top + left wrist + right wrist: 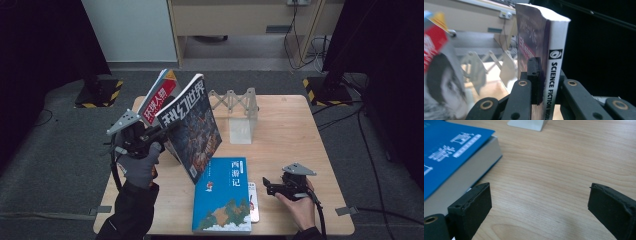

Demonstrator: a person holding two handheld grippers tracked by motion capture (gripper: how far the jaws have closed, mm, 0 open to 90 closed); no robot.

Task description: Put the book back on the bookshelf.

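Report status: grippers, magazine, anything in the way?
Left gripper clamped on science fiction magazine, lifted. Right gripper open, empty. Red magazine behind; rack ahead.

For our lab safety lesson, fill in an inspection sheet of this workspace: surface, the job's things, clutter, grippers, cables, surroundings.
Surface: wooden table, bare at right.
Job's things: science fiction magazine lifted, tilted; red-titled magazine behind it, its support hidden; blue book lying flat.
Clutter: folding book rack standing at the back; a small white item under the blue book.
Grippers: left gripper clamped on the magazine's spine; right gripper open over bare wood.
Cables: black cables on the floor, right.
Surroundings: grey carpet, dark curtains, striped stand bases.
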